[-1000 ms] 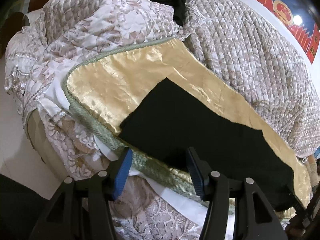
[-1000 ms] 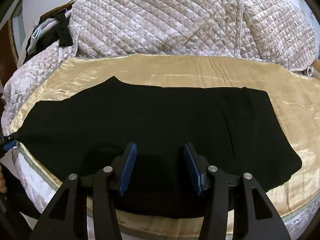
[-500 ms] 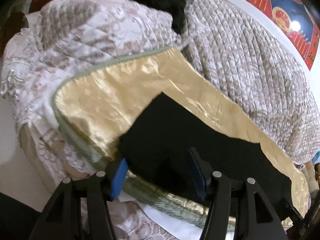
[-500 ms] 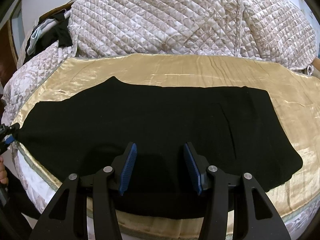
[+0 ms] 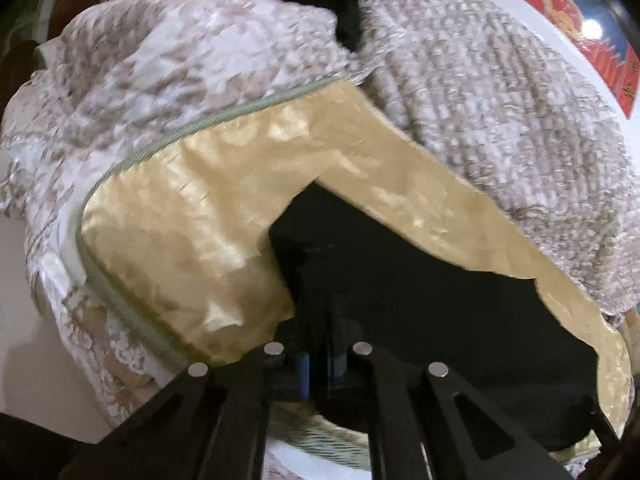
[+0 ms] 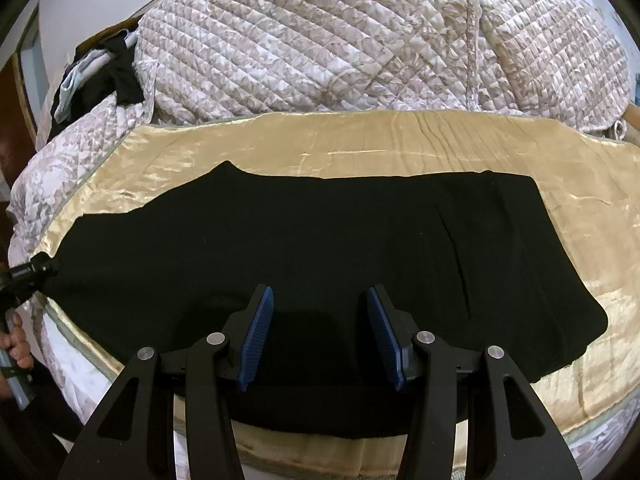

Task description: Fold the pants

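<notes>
Black pants [image 6: 320, 240] lie flat and lengthwise on a gold satin sheet [image 6: 360, 148] on the bed. My left gripper [image 5: 318, 368] is shut on the pants' left end [image 5: 400, 300], at the near edge; it also shows at the left of the right wrist view [image 6: 38, 270], touching the pants' corner. My right gripper [image 6: 320, 332] is open and empty, hovering over the near edge of the pants at their middle.
A quilted floral comforter [image 6: 360, 40] is heaped behind the sheet. Dark and pale clothes [image 6: 96, 76] lie at the back left. The bed's green-piped edge [image 5: 120, 312] drops to a pale floor at the left. A red and blue poster [image 5: 580, 20] hangs on the wall.
My left gripper moved in onto the pants' left end and closed on it. My right gripper stayed open in place.
</notes>
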